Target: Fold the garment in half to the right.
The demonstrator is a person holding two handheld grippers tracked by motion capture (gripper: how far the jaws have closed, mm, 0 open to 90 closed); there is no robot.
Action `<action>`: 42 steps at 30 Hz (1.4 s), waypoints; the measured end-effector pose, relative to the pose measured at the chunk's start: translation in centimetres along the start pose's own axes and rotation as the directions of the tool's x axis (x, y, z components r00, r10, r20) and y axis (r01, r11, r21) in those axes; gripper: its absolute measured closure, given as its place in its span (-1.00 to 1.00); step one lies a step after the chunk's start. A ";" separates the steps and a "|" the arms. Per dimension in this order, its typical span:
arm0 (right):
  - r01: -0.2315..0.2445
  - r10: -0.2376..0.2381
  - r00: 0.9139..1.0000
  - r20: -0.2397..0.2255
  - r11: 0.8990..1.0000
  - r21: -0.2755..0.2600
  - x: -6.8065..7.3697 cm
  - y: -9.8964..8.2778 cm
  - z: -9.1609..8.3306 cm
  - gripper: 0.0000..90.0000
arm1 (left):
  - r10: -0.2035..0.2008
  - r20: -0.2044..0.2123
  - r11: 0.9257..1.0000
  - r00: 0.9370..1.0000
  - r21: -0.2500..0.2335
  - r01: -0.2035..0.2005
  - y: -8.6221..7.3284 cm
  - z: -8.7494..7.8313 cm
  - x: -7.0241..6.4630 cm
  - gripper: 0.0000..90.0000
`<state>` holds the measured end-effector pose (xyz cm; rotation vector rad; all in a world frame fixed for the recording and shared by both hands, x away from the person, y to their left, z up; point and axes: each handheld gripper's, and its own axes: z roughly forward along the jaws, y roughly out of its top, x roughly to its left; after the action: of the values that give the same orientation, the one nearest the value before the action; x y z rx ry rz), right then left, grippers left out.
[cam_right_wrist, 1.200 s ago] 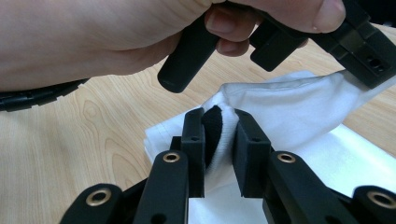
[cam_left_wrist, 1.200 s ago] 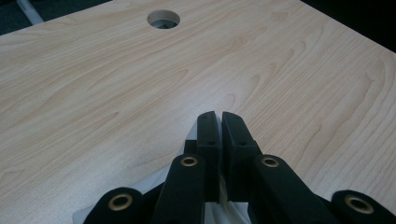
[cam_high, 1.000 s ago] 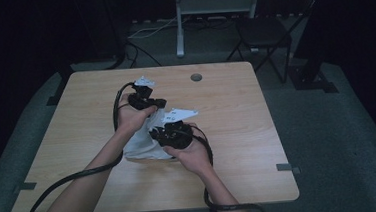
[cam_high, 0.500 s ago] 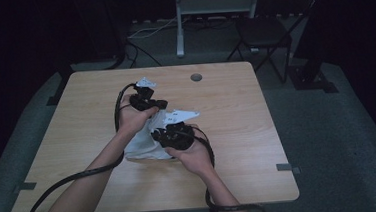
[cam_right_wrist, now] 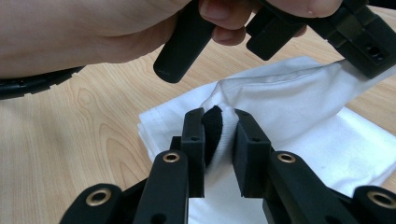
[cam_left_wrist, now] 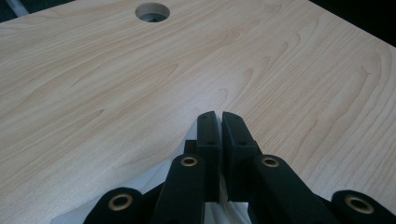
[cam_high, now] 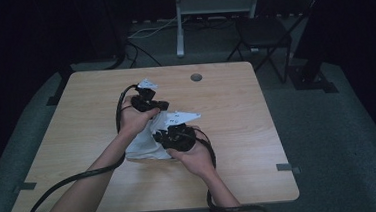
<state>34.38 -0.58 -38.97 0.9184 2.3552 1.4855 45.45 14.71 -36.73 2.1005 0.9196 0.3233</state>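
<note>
Both grippers pinch the white cloth, mid-fold, at the middle of the table

The left gripper (cam_left_wrist: 218, 122) has its jaws pressed nearly together on a thin edge of the cloth (cam_right_wrist: 299, 126); the right gripper (cam_right_wrist: 219, 122) is clamped on a thicker bunched fold, with something dark between its jaws that I can't identify. The cloth lies partly lifted off the table (cam_high: 258, 131). Next, I judge, both grips must hold while the lifted edge is carried over and laid flat

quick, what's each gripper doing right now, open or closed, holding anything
Left gripper: closed, jaws pinching an edge of the white cloth.
Right gripper: closed on a bunched fold of the same white cloth, something dark pressed in with it.
</note>
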 end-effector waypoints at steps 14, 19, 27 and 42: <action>-0.007 0.007 1.000 0.002 1.000 0.004 -0.2 -0.4 -0.1 0.70 | 0.005 0.005 1.000 1.000 0.007 -0.005 -0.2 0.2 -0.2 0.92; -0.007 0.007 1.000 0.003 1.000 0.007 -0.2 -0.5 -0.1 0.70 | 0.009 0.007 1.000 1.000 0.009 -0.009 -0.2 0.3 -0.3 0.92; -0.009 0.009 1.000 0.006 1.000 0.008 -0.4 -0.7 -0.2 0.70 | 0.011 0.006 1.000 1.000 0.012 -0.011 -0.3 0.5 -0.3 0.92; -0.010 0.010 1.000 0.012 1.000 0.016 -0.6 -1.1 -0.3 0.70 | 0.015 0.008 1.000 1.000 0.017 -0.015 -0.5 0.8 -0.5 0.92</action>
<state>34.30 -1.47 -39.89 0.9412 2.3608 1.4636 45.29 14.07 -37.57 2.1241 0.9053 0.3156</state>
